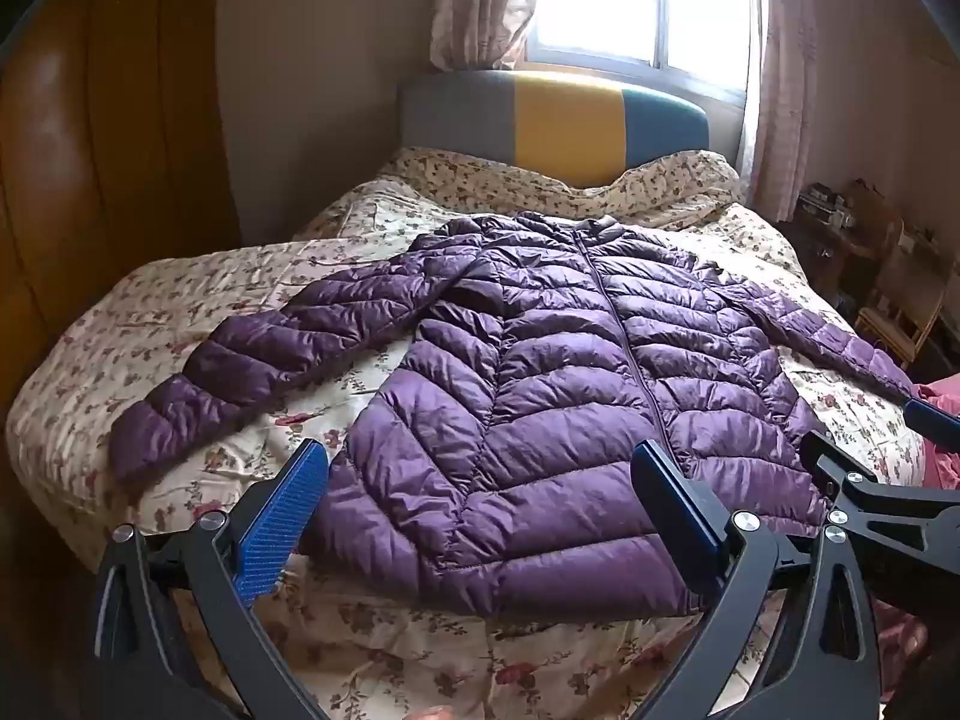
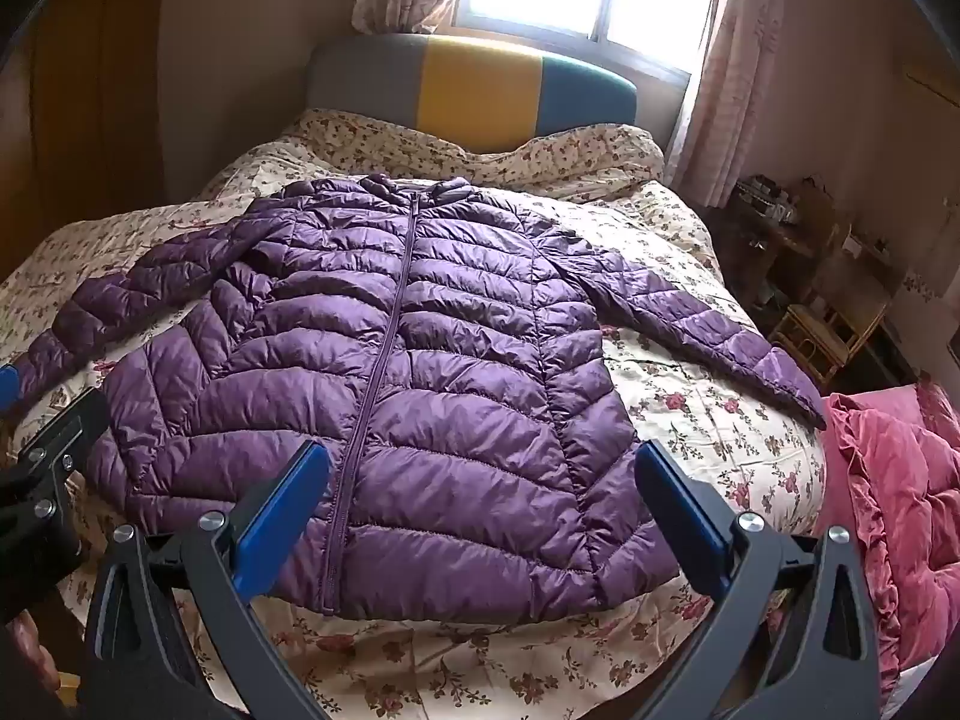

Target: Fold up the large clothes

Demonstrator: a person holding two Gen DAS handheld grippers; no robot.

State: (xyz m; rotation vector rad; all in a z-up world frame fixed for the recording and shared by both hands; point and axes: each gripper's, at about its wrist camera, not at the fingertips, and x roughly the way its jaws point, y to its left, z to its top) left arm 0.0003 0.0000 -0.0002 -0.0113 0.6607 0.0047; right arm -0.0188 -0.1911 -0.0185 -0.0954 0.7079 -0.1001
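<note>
Lengthwise, the purple jacket (image 1: 540, 372) lies collar toward the headboard (image 1: 552, 126), sleeves spread.

Left wrist view: looked forward and downward along the wide-open left claw (image 1: 480, 516) from the foot of the bed (image 1: 180, 300), toward the headboard (image 1: 558, 120) and window (image 1: 642, 0).
Right wrist view: faced the same way along the wide-open right claw (image 2: 483, 507), set further right.
Nearness: both hung just above the purple jacket (image 1: 540, 372) hem.
Shared: jacket, bed, headboard, window; each view caught the other claw at its edge.
</note>
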